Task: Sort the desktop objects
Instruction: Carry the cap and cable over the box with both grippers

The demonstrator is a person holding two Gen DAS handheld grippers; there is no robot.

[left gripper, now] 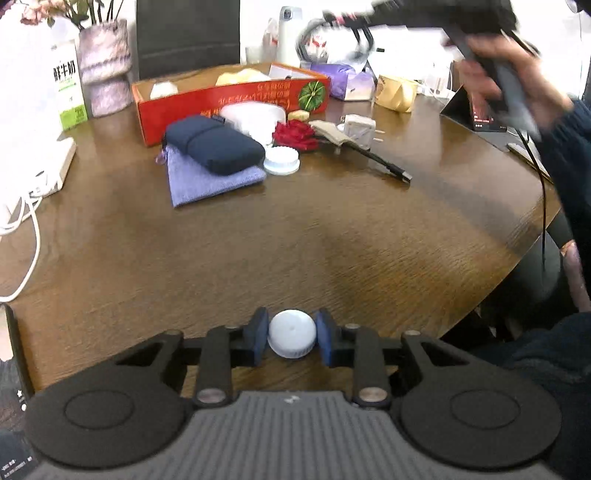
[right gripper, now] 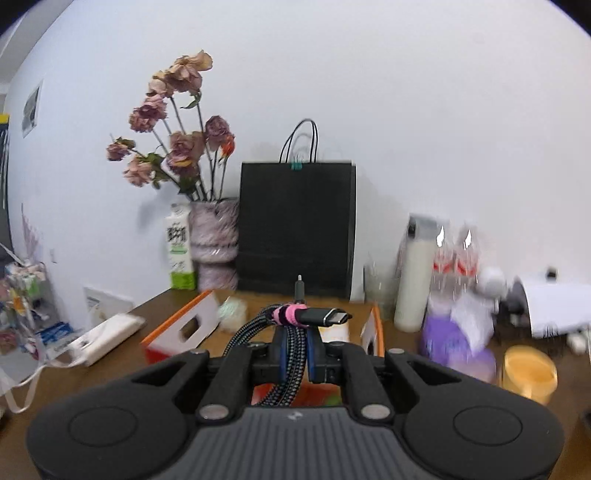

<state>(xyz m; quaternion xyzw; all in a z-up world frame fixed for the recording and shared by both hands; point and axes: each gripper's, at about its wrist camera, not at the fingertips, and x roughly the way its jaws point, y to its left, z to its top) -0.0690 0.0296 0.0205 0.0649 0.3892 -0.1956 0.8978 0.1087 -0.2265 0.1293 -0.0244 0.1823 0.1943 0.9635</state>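
Note:
My left gripper [left gripper: 291,334] is shut on a small pale-blue round cap [left gripper: 291,333], held low over the near part of the wooden table [left gripper: 295,240]. My right gripper [right gripper: 293,345] is shut on a coiled braided cable [right gripper: 291,354] with a pink tie and a USB-C plug [right gripper: 328,316]; it is raised above the open orange box [right gripper: 177,328]. In the left wrist view the right gripper [left gripper: 343,16] appears blurred at the top right, above the orange box [left gripper: 229,99]. A navy pouch [left gripper: 212,144], purple cloth bag [left gripper: 207,177], red rose [left gripper: 295,134] and white lid [left gripper: 281,159] lie before the box.
A black cable with a USB plug [left gripper: 384,162] and a white charger [left gripper: 358,129] lie right of the rose. A vase of dried flowers [right gripper: 214,240], milk carton [right gripper: 180,254], black paper bag [right gripper: 295,225], white bottle [right gripper: 413,273] and purple packets [right gripper: 454,339] stand at the back.

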